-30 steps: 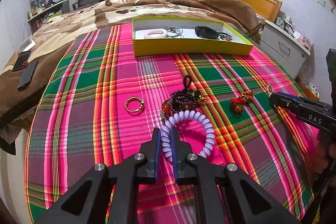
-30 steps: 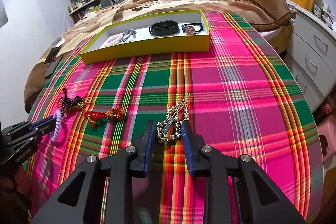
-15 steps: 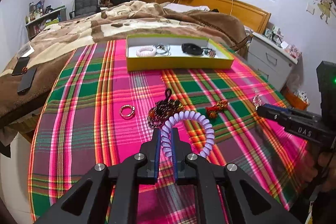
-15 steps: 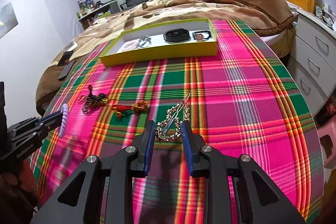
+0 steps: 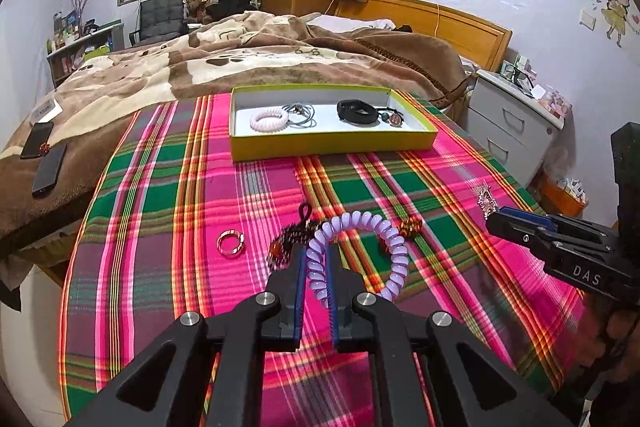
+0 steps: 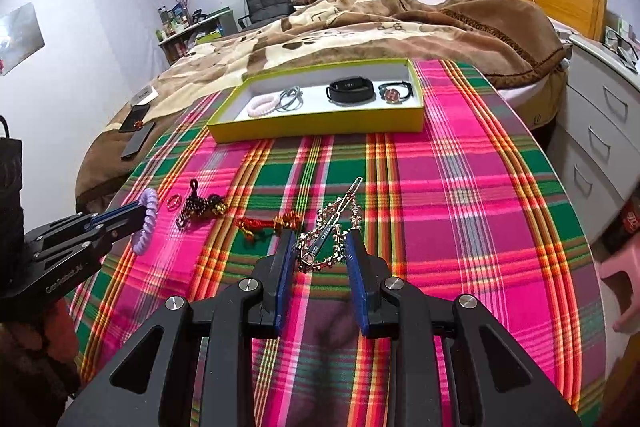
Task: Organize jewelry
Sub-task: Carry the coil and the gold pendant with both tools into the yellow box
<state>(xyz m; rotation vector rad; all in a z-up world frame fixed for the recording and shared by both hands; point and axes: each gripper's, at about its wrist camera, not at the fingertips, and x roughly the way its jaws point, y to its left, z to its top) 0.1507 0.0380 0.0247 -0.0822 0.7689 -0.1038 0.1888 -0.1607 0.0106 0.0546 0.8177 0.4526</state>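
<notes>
Lilac spiral coil bracelet (image 5: 362,247) clamped by one side between the blue pads of the left gripper (image 5: 316,277), the rest of the loop hanging out to the right, clear of the bright pink, green and orange plaid cloth (image 5: 168,195). Sparkly metal hair clip with a chain of small stones (image 6: 328,237) caught between the blue-padded fingers of the right gripper (image 6: 320,263), long pin pointing away, also off the cloth. Left lying on the plaid: small gold-coloured ring (image 5: 231,242), dark beaded bracelet with a black loop (image 5: 292,241) just right of it, red and orange knotted cord (image 6: 266,225) further right, partly hidden behind the lilac coil in the left wrist view. Shallow yellow-green cardboard box with a white floor (image 5: 332,147) set at the far end of the cloth, well apart from both grippers. Inside, from left to right: pale pink coil bracelet (image 5: 269,119), thin grey wire hoops (image 5: 300,113) touching it, black band (image 5: 356,111), black cord with a round red charm (image 5: 394,117). Brown and cream blanket (image 5: 240,55) bunched on the bed beyond the box. Two dark phones (image 5: 44,159) flat on the blanket at the left edge.
</notes>
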